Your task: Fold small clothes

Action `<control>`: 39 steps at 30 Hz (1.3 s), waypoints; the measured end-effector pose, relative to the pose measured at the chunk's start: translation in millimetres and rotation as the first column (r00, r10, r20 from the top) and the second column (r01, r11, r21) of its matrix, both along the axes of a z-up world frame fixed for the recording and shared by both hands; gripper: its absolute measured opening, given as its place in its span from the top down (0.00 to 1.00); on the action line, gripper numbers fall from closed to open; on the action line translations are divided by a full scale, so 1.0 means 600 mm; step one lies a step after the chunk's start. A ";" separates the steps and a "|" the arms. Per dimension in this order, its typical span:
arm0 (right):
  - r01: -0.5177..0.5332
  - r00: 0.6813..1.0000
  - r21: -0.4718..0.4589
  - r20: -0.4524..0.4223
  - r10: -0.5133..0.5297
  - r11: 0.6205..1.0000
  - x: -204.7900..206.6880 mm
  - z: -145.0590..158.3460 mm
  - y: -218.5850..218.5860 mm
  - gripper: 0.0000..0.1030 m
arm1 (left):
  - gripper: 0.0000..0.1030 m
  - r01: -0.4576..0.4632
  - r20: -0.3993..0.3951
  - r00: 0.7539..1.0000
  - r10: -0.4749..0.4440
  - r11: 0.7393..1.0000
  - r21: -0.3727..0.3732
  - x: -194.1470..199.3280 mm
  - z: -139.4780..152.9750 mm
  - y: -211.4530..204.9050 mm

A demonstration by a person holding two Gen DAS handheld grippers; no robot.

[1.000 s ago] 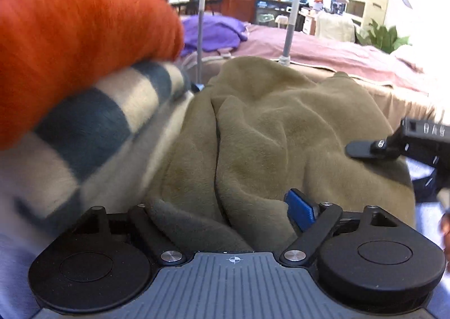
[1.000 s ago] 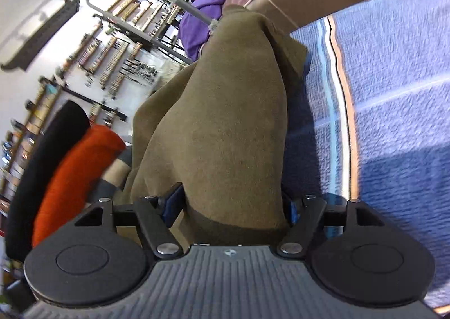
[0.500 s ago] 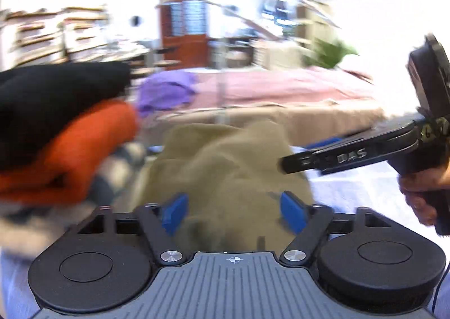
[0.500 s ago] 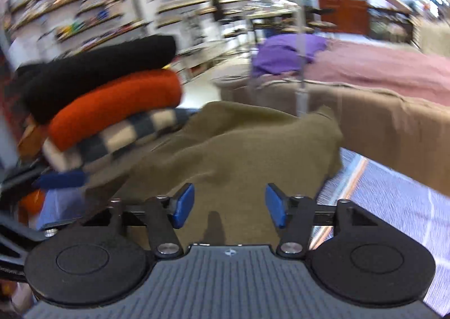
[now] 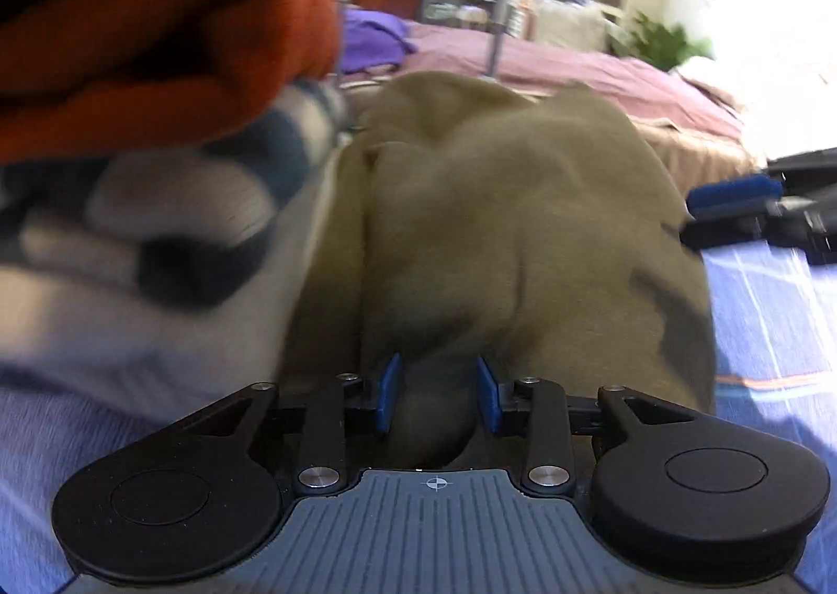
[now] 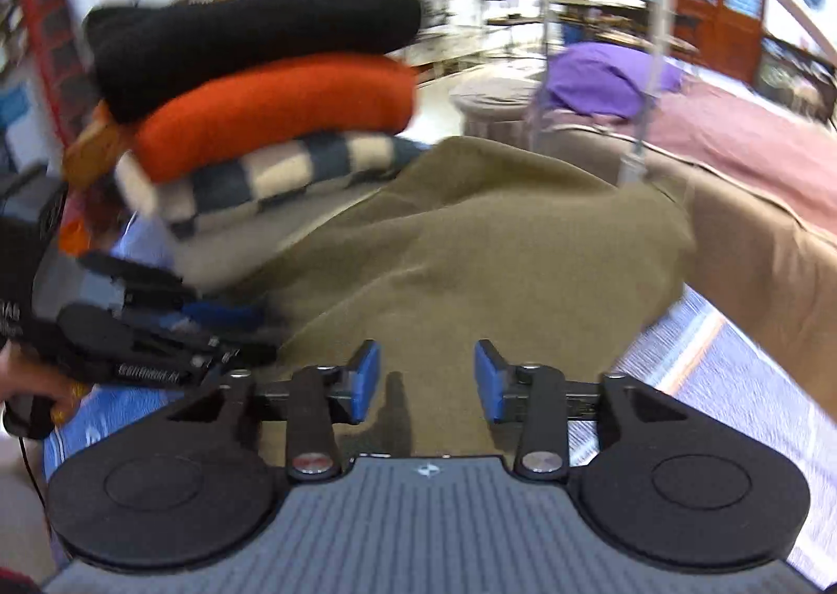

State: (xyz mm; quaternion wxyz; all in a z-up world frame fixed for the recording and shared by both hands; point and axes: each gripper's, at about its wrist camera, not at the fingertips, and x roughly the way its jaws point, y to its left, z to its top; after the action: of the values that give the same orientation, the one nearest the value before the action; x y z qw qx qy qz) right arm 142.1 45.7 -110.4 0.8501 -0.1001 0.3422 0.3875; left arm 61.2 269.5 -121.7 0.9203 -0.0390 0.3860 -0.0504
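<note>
An olive-green garment [image 5: 512, 227] lies bunched on the blue striped cloth [image 5: 774, 332]; it also shows in the right wrist view [image 6: 497, 259]. My left gripper [image 5: 437, 392] has its blue pads around a fold at the garment's near edge, jaws partly apart with cloth between them. My right gripper [image 6: 426, 379] is open and empty, just above the garment's near right part. The left gripper shows at the left in the right wrist view [image 6: 157, 332], at the garment's left edge. The right gripper's blue pad shows at the right in the left wrist view [image 5: 743, 196].
A stack of folded clothes stands left of the garment: black [image 6: 251, 39] on top, orange [image 6: 272, 107], then a checked one [image 6: 272, 175]. A tan-covered surface [image 6: 758, 238] with a pink cover and a purple cloth [image 6: 607, 76] lies behind. Metal poles [image 6: 643, 86] rise at the back.
The right gripper let go of the olive garment and rolled upright. The left gripper lifted off, then came back low, and its jaws narrowed around a fold of the garment.
</note>
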 end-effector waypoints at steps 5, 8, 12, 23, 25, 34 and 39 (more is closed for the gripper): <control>-0.017 1.000 -0.189 -0.020 0.014 0.982 0.015 -0.054 0.054 0.36 | 0.05 0.004 -0.054 0.999 -0.004 1.000 -0.004 0.026 -0.023 0.009; -0.012 1.000 -0.282 0.003 0.013 0.959 0.021 -0.081 0.078 0.31 | 0.04 0.027 -0.059 0.998 -0.024 0.999 0.040 0.035 -0.023 0.006; -0.001 1.000 -0.307 0.001 0.002 0.952 0.016 -0.076 0.091 0.24 | 0.00 0.019 -0.085 0.996 -0.016 0.999 0.036 0.030 0.003 -0.001; -0.011 0.989 -0.258 -0.143 -0.027 0.966 -0.045 0.069 -0.013 0.04 | 0.00 0.084 -0.105 0.992 -0.063 0.974 0.209 -0.048 0.211 -0.087; -0.026 0.991 -0.265 -0.132 -0.010 0.964 -0.064 0.097 -0.024 0.03 | 0.00 0.081 -0.155 0.987 -0.047 0.971 0.223 -0.046 0.228 -0.103; -0.077 0.997 -0.350 -0.046 0.065 0.934 -0.101 0.173 -0.013 0.01 | 0.00 0.085 -0.148 0.988 -0.034 0.931 0.355 -0.064 0.280 -0.146; -0.098 0.995 -0.441 -0.033 0.093 0.892 -0.090 0.184 0.008 0.00 | 0.00 0.107 -0.188 0.981 -0.044 0.936 0.335 -0.059 0.287 -0.142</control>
State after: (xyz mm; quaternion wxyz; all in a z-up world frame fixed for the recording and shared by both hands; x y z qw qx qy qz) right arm 88.0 50.5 0.2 0.7833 -0.3050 0.4204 0.3416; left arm 25.8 184.2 50.6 0.8722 0.1329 0.4706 -0.0140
